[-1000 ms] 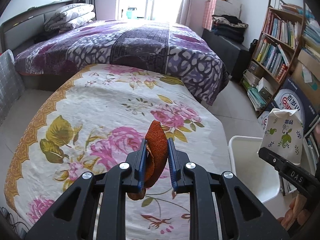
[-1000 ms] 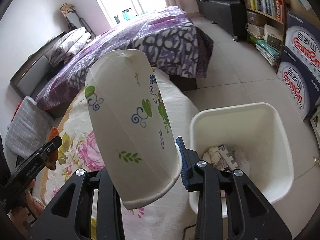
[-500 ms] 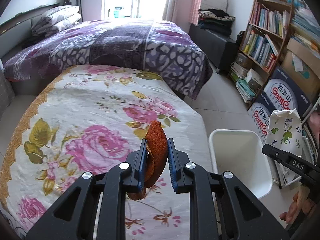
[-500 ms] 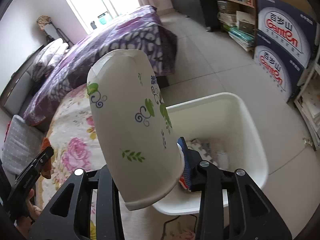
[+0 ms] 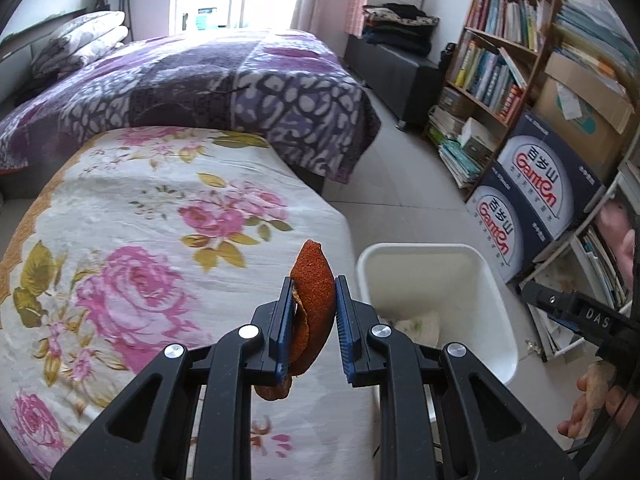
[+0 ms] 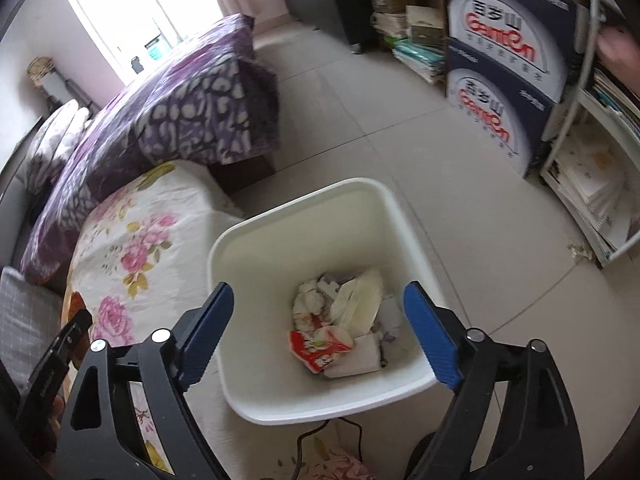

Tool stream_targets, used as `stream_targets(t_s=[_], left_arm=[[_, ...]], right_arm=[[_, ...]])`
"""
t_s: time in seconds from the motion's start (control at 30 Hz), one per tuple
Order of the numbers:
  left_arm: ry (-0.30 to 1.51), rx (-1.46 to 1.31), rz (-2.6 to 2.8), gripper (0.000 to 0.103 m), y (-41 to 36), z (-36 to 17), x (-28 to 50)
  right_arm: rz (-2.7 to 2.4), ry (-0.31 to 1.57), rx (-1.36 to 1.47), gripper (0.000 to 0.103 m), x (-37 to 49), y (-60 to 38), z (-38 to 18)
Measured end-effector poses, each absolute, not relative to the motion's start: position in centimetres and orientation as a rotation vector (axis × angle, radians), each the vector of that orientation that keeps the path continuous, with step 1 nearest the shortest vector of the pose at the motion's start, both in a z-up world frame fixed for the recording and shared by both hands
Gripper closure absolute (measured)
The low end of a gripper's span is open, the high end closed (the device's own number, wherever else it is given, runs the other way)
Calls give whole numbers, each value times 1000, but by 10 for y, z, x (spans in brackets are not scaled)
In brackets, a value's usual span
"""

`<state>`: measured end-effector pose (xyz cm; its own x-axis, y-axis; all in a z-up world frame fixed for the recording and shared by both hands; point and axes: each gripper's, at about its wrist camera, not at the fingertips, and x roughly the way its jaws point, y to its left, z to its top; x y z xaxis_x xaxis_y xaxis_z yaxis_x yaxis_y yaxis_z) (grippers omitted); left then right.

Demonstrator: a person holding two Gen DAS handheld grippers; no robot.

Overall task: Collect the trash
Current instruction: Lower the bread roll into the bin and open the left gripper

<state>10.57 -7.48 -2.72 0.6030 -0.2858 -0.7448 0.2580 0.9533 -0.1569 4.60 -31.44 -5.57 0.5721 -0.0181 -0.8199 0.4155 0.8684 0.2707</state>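
One bed (image 5: 208, 76) under a purple quilt stands at the back, and one worktop (image 5: 132, 240) with a floral cloth lies in front of it. Two stacked boxes (image 5: 532, 200) with red lettering sit by one bookshelf (image 5: 500, 60) on the right.

One white bin (image 6: 320, 396) stands on the floor (image 6: 400, 120), just beside the worktop's edge. In it lies a heap of trash: crumpled white paper (image 6: 308, 300), a pale flattened cup (image 6: 360, 300) and a red-and-white wrapper (image 6: 320, 346); the pieces overlap, so their count cannot be told. In the left wrist view the bin (image 5: 424, 256) shows only a little pale paper at its bottom.

Two grippers are in view. The right gripper (image 6: 318, 340) hangs over the bin, its jaws spread wide with nothing between them. The left gripper (image 5: 312, 320) has its jaws closed on one orange peel (image 5: 312, 304). The peel is held above the worktop's near edge, just left of the bin. Its long axis runs along the fingers, with the pointed tip sticking out past the fingertips toward the bed, and the curled lower end drooping below the left finger.
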Motion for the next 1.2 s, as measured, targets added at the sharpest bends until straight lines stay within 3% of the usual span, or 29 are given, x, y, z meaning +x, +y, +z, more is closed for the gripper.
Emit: stream_targets(t_s=[0.53, 0.57, 0.6, 0.67, 0.9, 1.03, 1.1, 1.2], left_arm=[[987, -92, -614, 82, -174, -46, 96], [1003, -128, -646, 75, -179, -48, 98], [1007, -148, -661, 59, -181, -48, 99], [1015, -216, -697, 48, -181, -47, 101], [1001, -237, -639, 45, -156, -33, 96], [876, -125, -468, 31, -127, -11, 77], [772, -53, -365, 15, -112, 4, 62], [607, 29, -235, 7, -93, 25, 36]], right_arm=[[-477, 874, 647, 12, 6, -388, -40], [-482, 874, 659, 12, 3, -391, -40], [-485, 874, 673, 12, 1, -395, -40], [-493, 868, 697, 12, -4, -401, -40], [-487, 748, 639, 12, -21, -386, -22], [-508, 647, 491, 10, -28, -348, -4], [-528, 601, 413, 8, -30, -330, 3], [-538, 532, 266, 7, -36, -295, 12]])
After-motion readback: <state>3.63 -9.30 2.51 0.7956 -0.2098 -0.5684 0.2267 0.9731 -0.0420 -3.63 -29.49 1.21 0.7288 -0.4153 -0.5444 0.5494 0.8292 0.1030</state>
